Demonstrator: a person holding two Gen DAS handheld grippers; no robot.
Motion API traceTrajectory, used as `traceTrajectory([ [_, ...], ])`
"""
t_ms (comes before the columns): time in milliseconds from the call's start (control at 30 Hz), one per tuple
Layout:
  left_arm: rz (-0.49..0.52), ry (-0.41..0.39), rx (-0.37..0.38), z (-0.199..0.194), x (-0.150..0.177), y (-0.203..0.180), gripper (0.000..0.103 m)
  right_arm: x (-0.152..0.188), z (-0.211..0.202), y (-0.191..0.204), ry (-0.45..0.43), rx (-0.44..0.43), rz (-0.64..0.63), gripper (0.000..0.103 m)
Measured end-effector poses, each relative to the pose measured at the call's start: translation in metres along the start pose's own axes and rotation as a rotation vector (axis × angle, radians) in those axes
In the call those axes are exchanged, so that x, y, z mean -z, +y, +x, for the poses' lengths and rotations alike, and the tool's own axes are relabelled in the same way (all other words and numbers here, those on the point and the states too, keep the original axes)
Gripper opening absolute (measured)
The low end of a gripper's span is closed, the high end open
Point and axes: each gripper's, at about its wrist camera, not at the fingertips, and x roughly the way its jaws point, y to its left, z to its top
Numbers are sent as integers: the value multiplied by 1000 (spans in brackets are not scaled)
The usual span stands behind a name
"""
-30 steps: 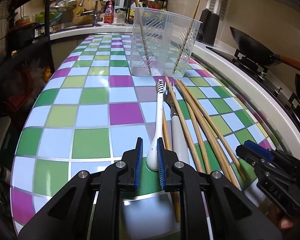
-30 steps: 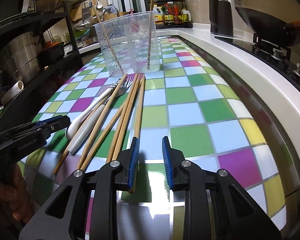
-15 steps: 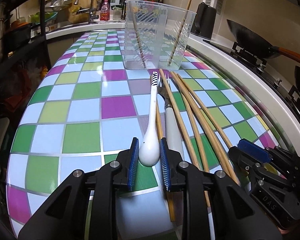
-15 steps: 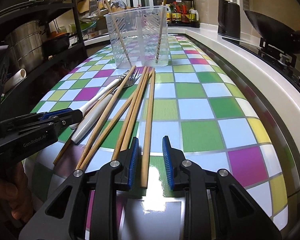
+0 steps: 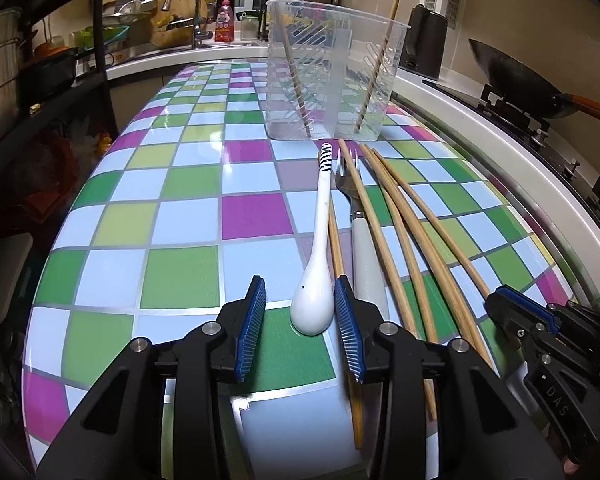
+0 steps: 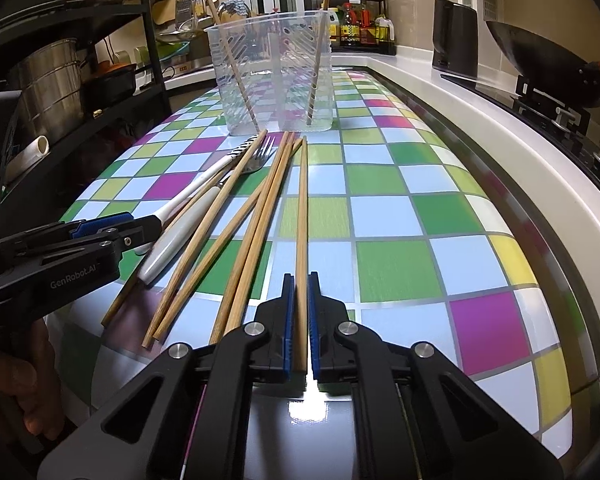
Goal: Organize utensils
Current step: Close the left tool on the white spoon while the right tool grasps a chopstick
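Checkered tiles in green, purple, blue and yellow cover the counter [image 6: 396,216], with a kitchen sink, shelves and a wok at the edges of both views.

At the bottom centre of the right wrist view, the right claw [image 6: 300,320] is pressed closed on the near end of one chopstick [image 6: 301,216], which runs straight up the frame toward the bin [image 6: 272,76]. Left of it, more chopsticks [image 6: 256,216] lie fanned on the counter, then a fork [image 6: 204,216] with a white handle, then a spoon [image 6: 204,178] with a striped handle tip.

At the bottom centre of the left wrist view, the left claw [image 5: 300,324] is opening, its blue pads either side of the spoon's white bowl; the right pad sits just beside the bowl, the left pad stands apart from it, and the spoon rests on the counter. Its handle points up the frame toward the clear bin, which stands upright in the upper middle with two chopsticks [image 5: 296,76] leaning inside it. A hand [image 6: 24,376] grips the left claw's handle at the lower left of the right wrist view.
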Motion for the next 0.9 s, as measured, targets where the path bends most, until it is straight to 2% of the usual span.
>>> traceTrajectory([
  [33,-7,2,4,0,0,2,34,0,0,-1,0,3,0,7],
  [100,-9,-1,-5,-1,0,3,24,-2,1,-2,0,19,-2,7],
  [200,-8,-5,-57,-3,1,7,24,-4,1,-9,-2,58,13,7],
  [333,6,2,-91,-1,2,6,26,-7,3,-24,-3,109,40,7],
  [400,23,3,-86,0,1,2,32,-8,4,-28,0,103,47,7],
  [600,35,-12,-109,4,-1,-1,32,-8,4,-28,-7,96,35,9],
  [633,38,-14,-110,4,-1,-1,30,-7,4,-27,-9,96,33,9],
  [667,40,-16,-114,4,-1,-1,23,-7,4,-27,-11,95,30,7],
  [900,-14,-30,-170,-3,5,10,23,-2,1,-29,-31,104,27,7],
])
